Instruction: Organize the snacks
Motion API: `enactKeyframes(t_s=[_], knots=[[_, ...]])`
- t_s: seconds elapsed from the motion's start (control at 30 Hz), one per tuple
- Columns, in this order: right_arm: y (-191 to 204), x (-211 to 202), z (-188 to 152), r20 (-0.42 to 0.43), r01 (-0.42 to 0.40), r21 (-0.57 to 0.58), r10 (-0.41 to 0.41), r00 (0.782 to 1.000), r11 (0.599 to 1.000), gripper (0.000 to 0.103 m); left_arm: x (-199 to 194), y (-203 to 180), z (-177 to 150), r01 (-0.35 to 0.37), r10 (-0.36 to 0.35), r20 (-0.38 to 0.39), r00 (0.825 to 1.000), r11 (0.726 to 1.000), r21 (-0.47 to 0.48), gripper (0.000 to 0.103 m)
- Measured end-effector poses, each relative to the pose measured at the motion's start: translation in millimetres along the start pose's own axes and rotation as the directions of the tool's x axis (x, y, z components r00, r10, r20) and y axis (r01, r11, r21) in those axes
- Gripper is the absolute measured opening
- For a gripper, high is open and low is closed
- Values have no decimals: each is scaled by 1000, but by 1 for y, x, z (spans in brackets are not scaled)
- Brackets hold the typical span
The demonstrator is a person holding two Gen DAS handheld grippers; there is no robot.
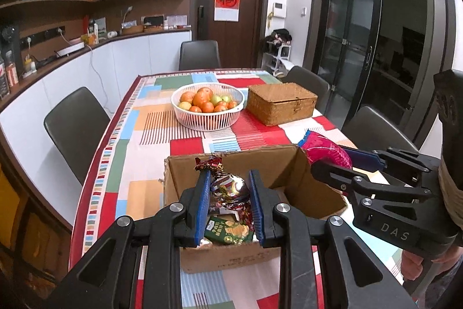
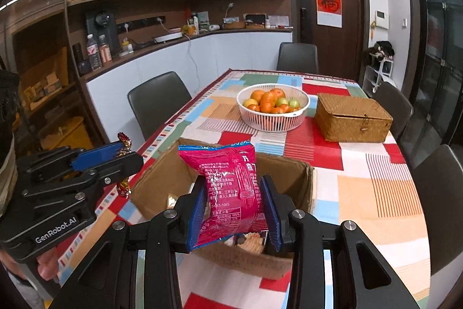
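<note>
An open cardboard box [image 1: 260, 161] [image 2: 162, 181] stands on the near end of the table, with a green snack packet [image 1: 228, 232] and other wrappers inside. My left gripper [image 1: 230, 178] [image 2: 130, 154] is shut on a shiny red-and-gold foil-wrapped candy [image 1: 231, 187] [image 2: 124, 139], held just above the box. My right gripper [image 2: 235, 187] [image 1: 327, 158] is shut on a pink snack packet [image 2: 228, 181] [image 1: 324, 149], held upright over the box's right side. Both grippers hang side by side above the box.
A white basket of oranges and green fruit [image 1: 207, 106] [image 2: 273, 107] and a closed wicker box [image 1: 279, 103] [image 2: 351, 118] sit farther along the patchwork tablecloth [image 1: 150, 120]. Dark chairs [image 1: 75, 123] [image 2: 157, 100] line both sides. A counter with bottles runs along the left wall.
</note>
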State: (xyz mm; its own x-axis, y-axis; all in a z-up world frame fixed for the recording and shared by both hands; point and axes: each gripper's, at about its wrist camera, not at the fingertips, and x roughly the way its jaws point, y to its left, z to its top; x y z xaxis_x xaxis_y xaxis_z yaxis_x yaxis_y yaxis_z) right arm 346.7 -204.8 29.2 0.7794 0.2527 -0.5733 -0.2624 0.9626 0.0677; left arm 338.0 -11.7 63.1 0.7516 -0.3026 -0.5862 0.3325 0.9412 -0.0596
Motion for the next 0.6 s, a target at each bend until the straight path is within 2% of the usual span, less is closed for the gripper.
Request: enactKeyframes(t_s=[0.17, 0.2, 0.23, 0.27, 0.3, 0.37, 0.53, 0.6], knots=[[-8, 18, 7, -30, 33, 21, -33, 999, 999, 38, 21, 3, 9, -12, 12, -41, 999, 1000, 4, 27], [-8, 21, 7, -35, 36, 20, -35, 999, 999, 38, 24, 3, 11, -28, 28, -43, 999, 1000, 6, 30], [-9, 24, 8, -42, 39, 22, -38, 998, 999, 38, 28, 3, 12, -51, 51, -48, 998, 999, 4, 40], [-12, 28, 8, -49, 46, 30, -45, 998, 998, 41, 28, 4, 12, -64, 64, -49, 997, 998, -2, 44], [-14, 30, 8, -61, 57, 42, -54, 997, 997, 52, 27, 5, 11, -73, 73, -46, 996, 997, -12, 47], [-19, 31, 7, -75, 71, 72, -65, 995, 995, 63, 24, 4, 6, -78, 77, -42, 996, 997, -10, 47], [-13, 10, -6, -35, 123, 28, -122, 992, 992, 63, -5, -4, -16, -127, 126, 17, 992, 992, 11, 56], [-8, -5, -15, -4, 141, 12, -141, 990, 990, 72, -17, -7, -25, -134, 134, 36, 990, 991, 9, 56]])
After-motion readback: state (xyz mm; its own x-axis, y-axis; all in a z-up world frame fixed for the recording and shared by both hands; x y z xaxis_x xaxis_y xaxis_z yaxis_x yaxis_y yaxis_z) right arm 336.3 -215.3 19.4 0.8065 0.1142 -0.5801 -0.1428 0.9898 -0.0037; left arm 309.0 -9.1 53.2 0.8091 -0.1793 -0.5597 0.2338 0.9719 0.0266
